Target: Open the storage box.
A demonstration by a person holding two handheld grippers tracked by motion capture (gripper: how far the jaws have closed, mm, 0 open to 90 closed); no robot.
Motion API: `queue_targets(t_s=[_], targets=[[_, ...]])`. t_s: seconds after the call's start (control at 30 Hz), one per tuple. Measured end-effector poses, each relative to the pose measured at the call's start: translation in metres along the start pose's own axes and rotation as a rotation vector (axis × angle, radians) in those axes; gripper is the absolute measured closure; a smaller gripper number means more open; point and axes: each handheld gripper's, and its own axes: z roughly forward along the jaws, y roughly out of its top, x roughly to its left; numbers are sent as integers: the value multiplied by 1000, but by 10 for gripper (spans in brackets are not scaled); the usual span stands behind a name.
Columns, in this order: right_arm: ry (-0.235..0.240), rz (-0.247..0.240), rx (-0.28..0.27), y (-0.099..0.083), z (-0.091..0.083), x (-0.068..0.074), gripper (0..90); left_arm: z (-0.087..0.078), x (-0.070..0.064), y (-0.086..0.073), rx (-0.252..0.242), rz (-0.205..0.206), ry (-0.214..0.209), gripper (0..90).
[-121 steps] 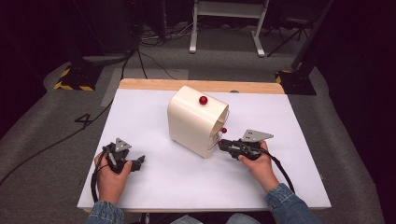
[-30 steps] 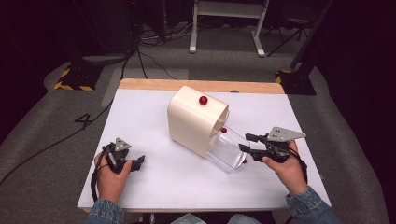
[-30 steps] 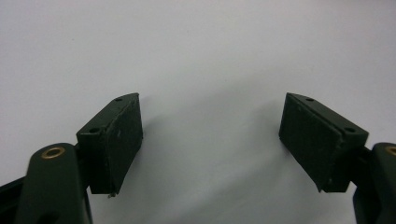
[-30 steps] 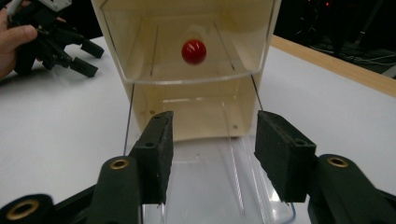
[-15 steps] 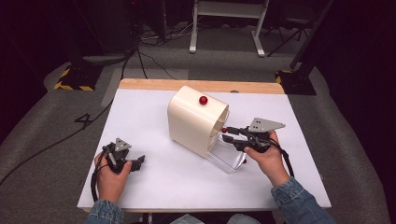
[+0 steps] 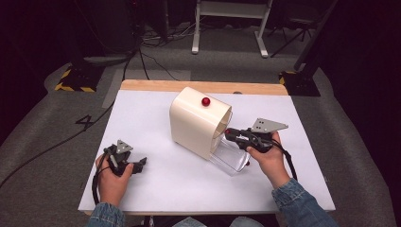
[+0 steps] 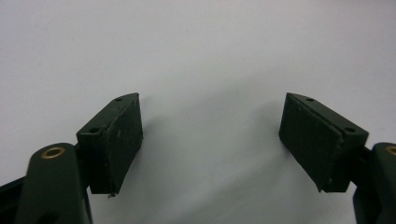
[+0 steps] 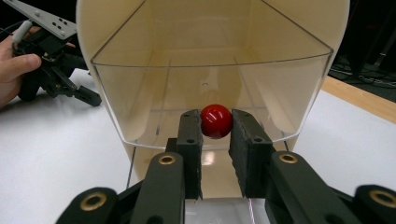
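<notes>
My right claw (image 8: 215, 140) is clenched on the red knob (image 8: 216, 121) at the front of the clear drawer (image 6: 230, 157); that drawer sticks out of the cream box (image 6: 198, 120) standing mid-desk, a second red knob (image 6: 205, 101) on its top; four seconds ago the drawer sat flush in the box, a second ago I had it drawn further out toward the right, and now my right hand (image 6: 265, 153) has moved back closer to the box, the drawer partly pushed in; my left claw (image 7: 212, 140) is released, jaws wide apart over the bare white desk (image 6: 156, 118); it rests at the near left where it lay before, well apart from the box.
</notes>
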Motion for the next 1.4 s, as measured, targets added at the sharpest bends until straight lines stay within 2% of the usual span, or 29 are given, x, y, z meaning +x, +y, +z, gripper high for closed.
queue_targets(t_s=[0.33,0.77,1.07,1.4], targets=[[-16,-26,3,3,-29,5,745,0,0,0,0,0,0,219],[-21,-1,1,-12,-72,7,745,0,0,0,0,-1,0,219],[-27,18,6,-22,-82,6,744,0,0,0,0,0,0,218],[-35,46,44,-40,-79,2,741,0,0,0,0,0,1,219]])
